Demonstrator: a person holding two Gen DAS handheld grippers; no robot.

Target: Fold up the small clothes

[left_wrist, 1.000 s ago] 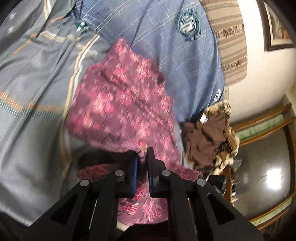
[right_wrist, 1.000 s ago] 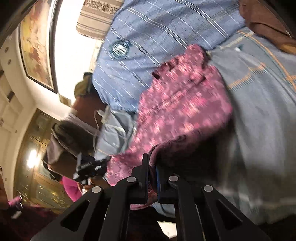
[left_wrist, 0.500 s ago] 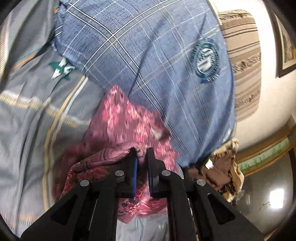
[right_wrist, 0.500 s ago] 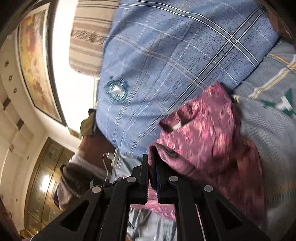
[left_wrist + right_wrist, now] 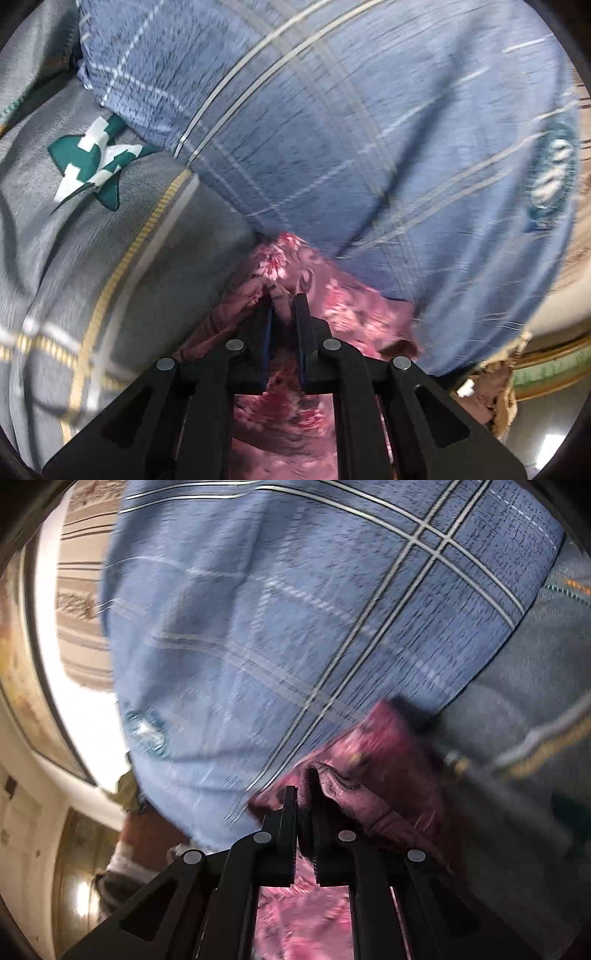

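Observation:
A small maroon garment with a pink flower print (image 5: pixel 332 295) lies on the grey bedsheet (image 5: pixel 122 266), its far edge against a blue checked pillow (image 5: pixel 351 129). My left gripper (image 5: pixel 283 301) is shut on a bunched hem of this garment. In the right wrist view the same garment (image 5: pixel 376 760) is doubled over, and my right gripper (image 5: pixel 303 794) is shut on another fold of its edge, close to the blue pillow (image 5: pixel 295 627). Cloth hangs down between and under both sets of fingers.
The grey bedsheet carries yellow stripes and a green-and-white star patch (image 5: pixel 92 162). A brown patterned heap of cloth (image 5: pixel 491 391) sits at the bed's edge. A striped cushion (image 5: pixel 81 602) leans behind the pillow, by a pale wall and wooden furniture (image 5: pixel 74 886).
Both grippers carried the garment's near edge forward over itself toward the blue pillow. The spread-out garment now shows as a short doubled strip, and the pillow fills both views.

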